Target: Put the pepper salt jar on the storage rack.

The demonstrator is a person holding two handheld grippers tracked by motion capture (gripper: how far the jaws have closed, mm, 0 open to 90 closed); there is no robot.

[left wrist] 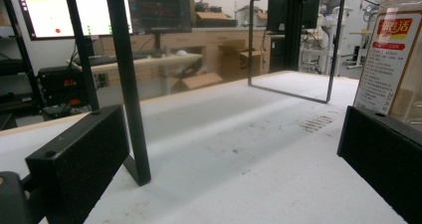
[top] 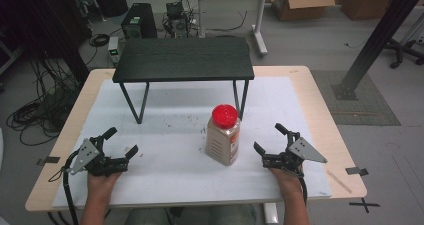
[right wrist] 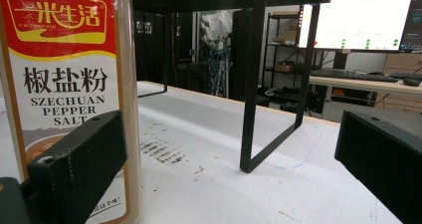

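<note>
Lower left of the high view, the left gripper (top: 121, 141) rests on the white mat (top: 165, 135) with jaws spread, empty. At centre the Szechuan pepper salt jar (top: 223, 135) stands upright – red cap up, long axis vertical – before the small black table (top: 183, 59). Lower right, the right gripper (top: 270, 138), also agape, lies nearer; the jar sits just to its left. Its label reads "SZECHUAN PEPPER SALT".

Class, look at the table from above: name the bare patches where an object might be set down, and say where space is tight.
The white mat lies bare between the left gripper and the spice jar, and again under the black stand, between its legs. Space is tighter between the jar and the right gripper.
</note>
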